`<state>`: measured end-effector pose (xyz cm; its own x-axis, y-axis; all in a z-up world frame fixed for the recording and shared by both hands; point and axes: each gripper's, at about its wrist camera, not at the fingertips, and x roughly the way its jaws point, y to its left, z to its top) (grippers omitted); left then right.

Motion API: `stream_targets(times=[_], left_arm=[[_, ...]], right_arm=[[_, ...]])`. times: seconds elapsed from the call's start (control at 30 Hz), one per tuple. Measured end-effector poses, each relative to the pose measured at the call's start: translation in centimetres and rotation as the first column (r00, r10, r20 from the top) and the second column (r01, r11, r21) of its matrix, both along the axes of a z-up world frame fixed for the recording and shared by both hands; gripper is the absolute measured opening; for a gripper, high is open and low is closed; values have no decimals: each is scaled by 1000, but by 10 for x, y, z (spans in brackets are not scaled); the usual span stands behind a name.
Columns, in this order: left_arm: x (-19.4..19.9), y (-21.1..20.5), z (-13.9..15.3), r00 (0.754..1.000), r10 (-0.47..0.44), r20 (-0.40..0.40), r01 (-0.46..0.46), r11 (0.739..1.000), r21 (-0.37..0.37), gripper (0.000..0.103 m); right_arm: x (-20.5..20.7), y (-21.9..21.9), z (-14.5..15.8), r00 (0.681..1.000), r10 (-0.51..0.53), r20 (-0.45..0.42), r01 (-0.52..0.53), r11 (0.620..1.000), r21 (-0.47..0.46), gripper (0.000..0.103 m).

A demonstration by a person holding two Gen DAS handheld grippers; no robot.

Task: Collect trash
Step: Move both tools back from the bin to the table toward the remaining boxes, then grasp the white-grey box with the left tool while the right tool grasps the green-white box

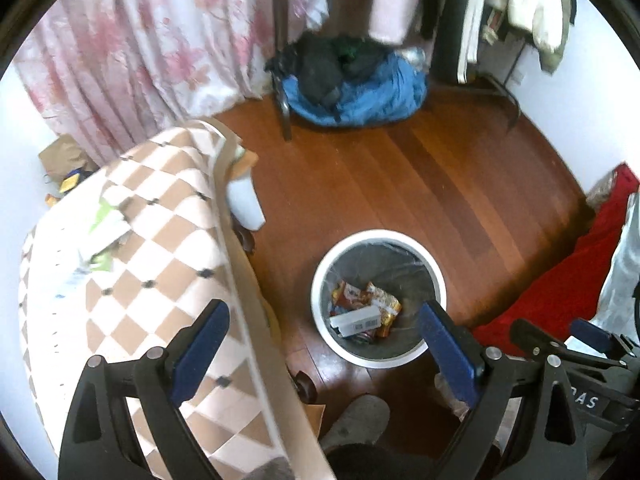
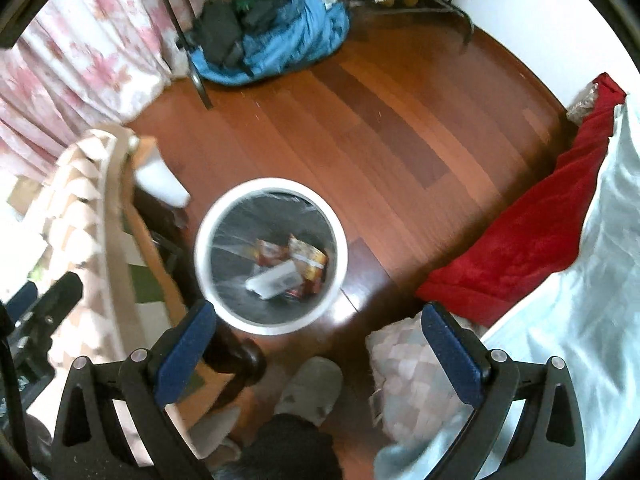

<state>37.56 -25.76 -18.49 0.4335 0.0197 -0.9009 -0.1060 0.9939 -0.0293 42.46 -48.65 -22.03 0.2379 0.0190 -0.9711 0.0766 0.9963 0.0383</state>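
Observation:
A round bin with a white rim (image 1: 378, 233) (image 2: 272, 184) and a clear liner stands on the wooden floor. Inside lie red and yellow snack wrappers (image 1: 362, 296) (image 2: 304, 258) and a white box (image 1: 356, 320) (image 2: 276, 278). My left gripper (image 1: 326, 348) hovers open and holds nothing, its left finger over the table and its right finger over the bin's near rim. My right gripper (image 2: 316, 344) is also open and holds nothing, just short of the bin; the left wrist view shows it at the right (image 1: 556, 330). Crumpled green and white papers (image 1: 104, 232) lie on the checked tablecloth (image 1: 160, 280).
The table stands left of the bin on castors (image 1: 306, 386). A red blanket (image 2: 520, 240) and pale bedding (image 2: 600, 280) fill the right side. A blue and black pile (image 1: 352, 92) lies by the floral curtain (image 1: 140, 48). A person's grey slipper (image 2: 312, 388) is near the bin.

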Motion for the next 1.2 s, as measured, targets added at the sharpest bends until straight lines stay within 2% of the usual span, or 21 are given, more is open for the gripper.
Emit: stream_targets(times=[0.17, 0.23, 0.37, 0.47, 0.57, 0.7, 0.77, 0.83, 0.9, 1.03, 1.13, 1.17, 1.2], left_arm=[[-32, 54, 41, 993, 86, 76, -85, 996, -18, 97], [-49, 93, 52, 984, 147, 98, -147, 989, -12, 97], [-83, 172, 49, 956, 271, 115, -277, 960, 39, 97], [-100, 232, 29, 929, 359, 88, -367, 924, 104, 97], [-108, 303, -10, 896, 444, 23, -442, 882, 164, 97], [-104, 371, -53, 873, 487, -31, -467, 851, 240, 97], [-101, 396, -73, 864, 500, -51, -471, 841, 266, 97], [-99, 412, -85, 862, 502, -73, -465, 840, 278, 97], [-98, 424, -94, 861, 501, -83, -461, 840, 286, 97], [-94, 436, -100, 867, 490, -88, -451, 849, 276, 97], [-89, 435, -97, 878, 471, -85, -432, 856, 286, 97], [-88, 434, -96, 881, 466, -83, -425, 856, 294, 97], [-87, 432, -94, 886, 457, -77, -417, 858, 299, 97]], right_arm=[[-23, 38, 55, 995, 42, 92, -48, 997, 61, 103], [-29, 60, 69, 991, 72, 112, -82, 993, 88, 103], [-42, 128, 80, 981, 160, 112, -177, 972, 156, 103], [-46, 198, 69, 965, 246, 87, -259, 943, 208, 103], [-46, 259, 49, 953, 298, 52, -301, 918, 259, 103], [-23, 350, 10, 936, 353, 13, -339, 888, 310, 103], [-9, 382, -6, 934, 357, -8, -337, 888, 313, 91], [10, 417, -27, 931, 362, -34, -335, 890, 310, 85], [30, 444, -45, 935, 351, -51, -322, 900, 295, 85], [62, 478, -70, 944, 322, -66, -291, 912, 288, 85], [75, 495, -82, 939, 335, -75, -302, 911, 282, 84], [78, 499, -86, 935, 347, -77, -314, 907, 279, 68], [81, 500, -89, 931, 357, -76, -325, 906, 273, 60]])
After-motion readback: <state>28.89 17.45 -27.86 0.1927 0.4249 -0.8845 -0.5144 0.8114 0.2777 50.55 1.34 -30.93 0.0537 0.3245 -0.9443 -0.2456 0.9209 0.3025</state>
